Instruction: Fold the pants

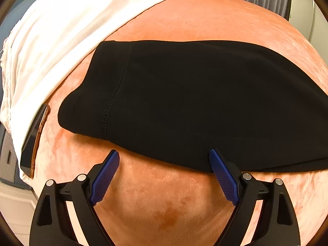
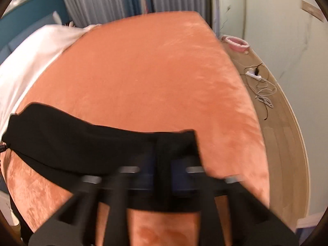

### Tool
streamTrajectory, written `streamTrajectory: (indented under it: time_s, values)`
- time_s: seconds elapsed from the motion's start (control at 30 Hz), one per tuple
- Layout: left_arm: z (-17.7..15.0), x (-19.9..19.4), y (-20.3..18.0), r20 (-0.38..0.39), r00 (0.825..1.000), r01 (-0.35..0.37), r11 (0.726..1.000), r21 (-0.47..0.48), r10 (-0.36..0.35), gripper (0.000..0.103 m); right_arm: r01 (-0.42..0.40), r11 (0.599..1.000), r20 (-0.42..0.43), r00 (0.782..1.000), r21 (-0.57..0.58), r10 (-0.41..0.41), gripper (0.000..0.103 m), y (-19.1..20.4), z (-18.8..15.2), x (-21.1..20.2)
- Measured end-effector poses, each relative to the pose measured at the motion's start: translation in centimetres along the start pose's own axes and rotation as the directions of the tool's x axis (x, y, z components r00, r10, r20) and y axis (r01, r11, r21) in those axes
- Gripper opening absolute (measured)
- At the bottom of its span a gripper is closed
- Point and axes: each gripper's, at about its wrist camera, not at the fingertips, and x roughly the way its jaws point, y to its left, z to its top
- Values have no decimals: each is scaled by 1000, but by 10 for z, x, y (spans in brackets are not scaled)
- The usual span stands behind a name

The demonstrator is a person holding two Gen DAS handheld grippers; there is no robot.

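Note:
Black pants (image 1: 174, 102) lie folded in a thick band across the orange bed cover (image 1: 164, 205). My left gripper (image 1: 164, 157) hovers at their near edge, open wide, its blue pads (image 1: 106, 176) on either side of bare cover with nothing between them. In the blurred right wrist view the pants (image 2: 82, 143) stretch from the left towards my right gripper (image 2: 163, 164). A strip of the black cloth runs down between its close-set jaws, so it is shut on the right end of the pants, which is raised off the cover.
A white blanket (image 1: 61, 30) lies along the left of the bed, with a dark phone (image 1: 34, 139) at its near end. Right of the bed edge are a wooden floor, loose cables (image 2: 260, 90) and a pink ring (image 2: 237, 43). Curtains (image 2: 102, 0) hang behind.

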Motion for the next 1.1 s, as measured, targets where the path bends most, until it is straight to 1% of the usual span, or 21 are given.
streamTrajectory:
  time_s: [0.07, 0.13, 0.17, 0.23, 0.27, 0.33, 0.4, 0.43, 0.5, 0.63, 0.73, 0.77, 0.8, 0.83, 0.87, 0.93, 0.97, 1.0, 1.03, 1.07, 1.1]
  values:
    - [3, 0, 0, -4, 1000, -2, 1000, -2, 2, 87, 7, 991, 179, 984, -131, 17, 9, 26, 1, -43]
    - [0, -2, -4, 0, 1000, -11, 1000, 12, 11, 87, 70, 963, 246, 969, -262, -3, 10, 43, -18, -66]
    - [-1, -3, -5, 5, 1000, -13, 1000, 21, 13, 87, 124, 939, 228, 972, -320, -51, 10, 42, -37, -61]
    - [-6, -2, -7, 9, 1000, -10, 1000, 21, 10, 87, 213, 902, 63, 977, -375, -205, 26, 20, -74, -29]
    - [-7, -3, -7, 9, 1000, -7, 1000, 18, 7, 87, 246, 888, -38, 959, -389, -282, 26, 3, -97, -14]
    - [-9, -4, -7, 8, 1000, 0, 1000, 8, 0, 87, 288, 895, -104, 935, -341, -340, 27, -21, -120, -15]
    - [-11, -1, 1, 8, 1000, 1, 1000, 3, -1, 87, 260, 948, -87, 956, -181, -279, 32, -38, -117, -40]
    - [-12, -3, 2, 10, 1000, 1, 1000, 0, -1, 87, 223, 970, -59, 972, -101, -230, 52, -44, -109, -51]
    - [-14, -12, 0, 27, 1000, 17, 1000, -10, -16, 87, 153, 987, 30, 987, 52, -155, 74, -53, -83, -71]
    - [-16, -38, -15, 78, 994, 76, 997, -27, -74, 87, -40, 960, -42, 998, 277, 53, 76, -82, -31, -33]
    - [-21, -56, -32, 104, 986, 128, 992, -1, -128, 87, -74, 936, -207, 966, 346, 152, 75, -77, -12, 21]
    - [-22, -60, -38, 107, 984, 139, 990, 9, -139, 87, -74, 938, -262, 950, 340, 170, 68, -66, -19, 38]
    - [-24, -64, -44, 107, 982, 154, 988, 22, -155, 87, -87, 945, -295, 937, 316, 185, 42, -59, -22, 48]
    - [-26, -66, -48, 105, 981, 163, 986, 29, -165, 87, -86, 962, -295, 941, 259, 163, 21, -46, -15, 47]
    - [-23, -66, -57, 100, 980, 171, 985, 38, -174, 87, -75, 982, -235, 965, 171, 114, 17, -30, -2, 34]
    - [-17, -74, -77, 94, 978, 181, 982, 55, -186, 87, -38, 998, 0, 999, -50, 38, 17, 2, 18, -21]
    - [-18, -75, -83, 92, 977, 188, 980, 65, -194, 87, 37, 977, 138, 990, -210, -8, 17, 26, 20, -53]
    - [-17, -81, -93, 90, 976, 193, 978, 72, -199, 87, 113, 942, 215, 976, -316, -45, 18, 39, 12, -67]
    - [-18, -84, -98, 90, 974, 202, 976, 77, -209, 87, 210, 889, 267, 958, -407, -104, 27, 45, -6, -70]
    - [-19, -84, -103, 88, 971, 217, 973, 82, -224, 87, 253, 864, 239, 958, -434, -161, 43, 39, -22, -62]
    - [-20, -84, -107, 86, 968, 227, 970, 85, -235, 87, 288, 850, 159, 957, -440, -241, 80, 25, -39, -41]
